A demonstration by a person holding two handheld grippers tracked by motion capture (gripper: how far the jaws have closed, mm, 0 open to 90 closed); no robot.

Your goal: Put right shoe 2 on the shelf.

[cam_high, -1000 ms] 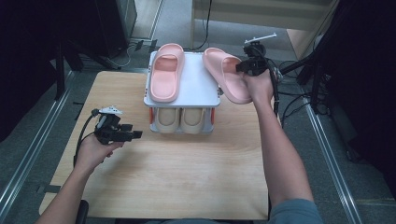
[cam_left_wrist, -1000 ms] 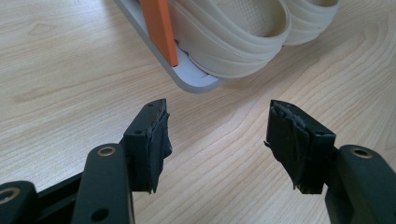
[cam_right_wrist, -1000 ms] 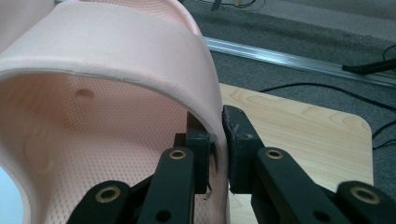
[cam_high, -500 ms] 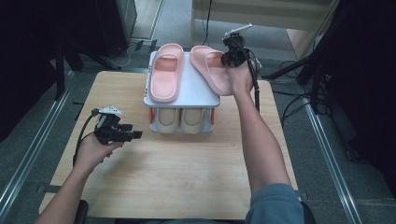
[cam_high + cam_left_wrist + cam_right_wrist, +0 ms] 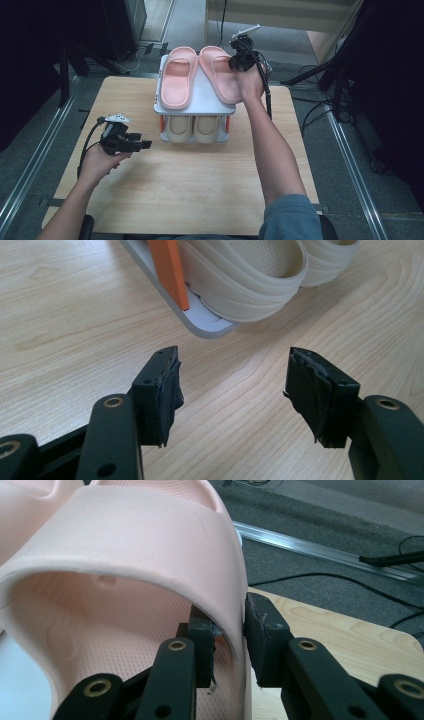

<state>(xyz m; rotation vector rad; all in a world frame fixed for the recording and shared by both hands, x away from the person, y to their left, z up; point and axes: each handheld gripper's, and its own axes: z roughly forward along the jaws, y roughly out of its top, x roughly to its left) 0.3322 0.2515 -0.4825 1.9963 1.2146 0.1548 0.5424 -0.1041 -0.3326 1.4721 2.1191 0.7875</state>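
Fingers of the right gripper (image 5: 227,645) straddle the side wall of a pink slipper (image 5: 130,575), one inside the strap and one outside; they have just been opening, a thin gap shows at the inner one, and whether the outer one touches the wall cannot be told. That slipper (image 5: 220,74) lies on the top shelf of a small grey rack (image 5: 200,97), just beside a second pink slipper (image 5: 176,76), and the right gripper (image 5: 239,61) sits at its far right edge above the person's right hand (image 5: 249,82). Under the shelf, a pair of beige slippers (image 5: 194,128) stands between orange posts (image 5: 162,125). Off to the left, well apart from the rack, the left gripper (image 5: 134,145) hovers low over the wooden counter (image 5: 190,190), its fingers (image 5: 165,390) spread wide with nothing between them, pointed toward the rack's lower corner and the beige slippers (image 5: 250,275).
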